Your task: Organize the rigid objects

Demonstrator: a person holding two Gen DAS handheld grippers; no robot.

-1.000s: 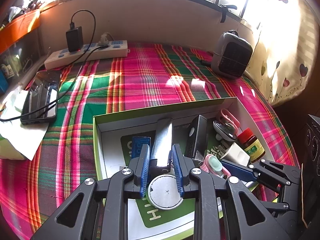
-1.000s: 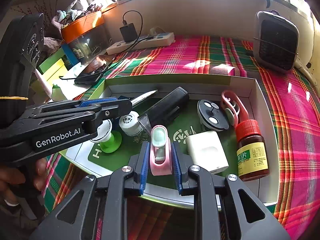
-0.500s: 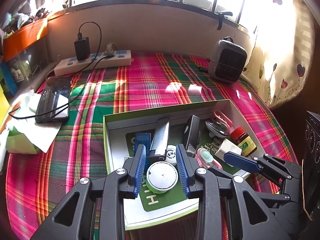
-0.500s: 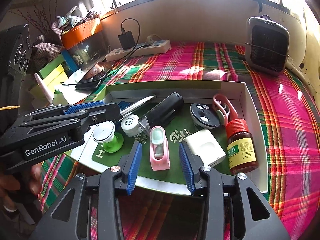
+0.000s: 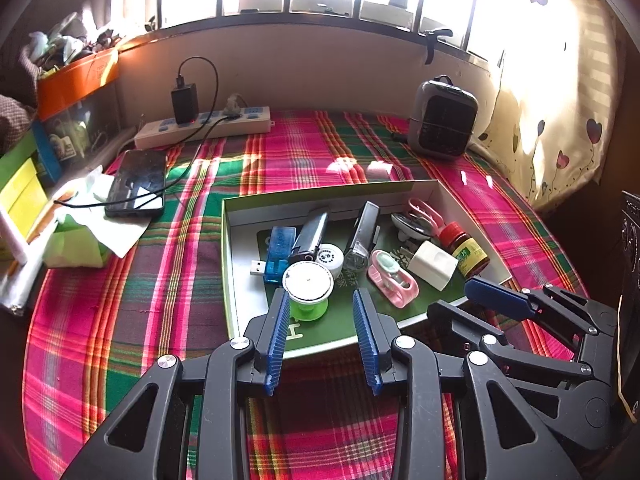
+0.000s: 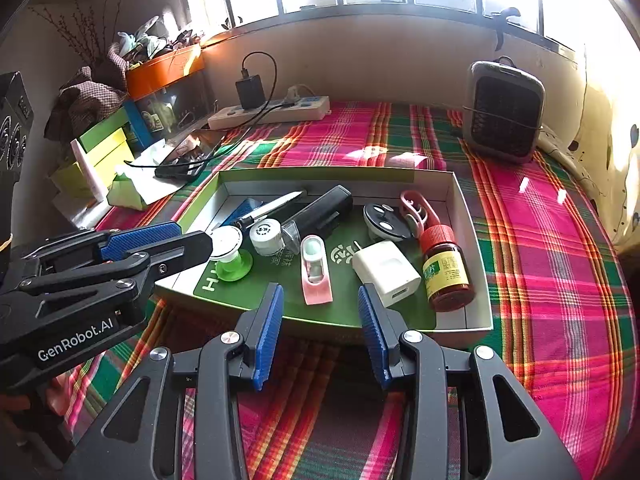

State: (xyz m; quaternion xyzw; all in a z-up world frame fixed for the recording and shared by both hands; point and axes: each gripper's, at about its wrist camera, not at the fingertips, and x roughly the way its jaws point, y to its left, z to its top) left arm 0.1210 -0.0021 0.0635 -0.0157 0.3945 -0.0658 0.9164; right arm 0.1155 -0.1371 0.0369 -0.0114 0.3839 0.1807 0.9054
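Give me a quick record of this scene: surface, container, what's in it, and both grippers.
surface: plaid cloth
container: open box
contents: red-capped bottle, white charger, pink clip, green spool, blue USB stick, other small items
left gripper: jaws opening, nothing between them
right gripper: open, empty
outside box: phone, power strip, heater

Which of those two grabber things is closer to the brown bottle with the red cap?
The right gripper. It hovers open at the box's near edge, a little left of the brown bottle. The left gripper sits farther left, by the green spool.
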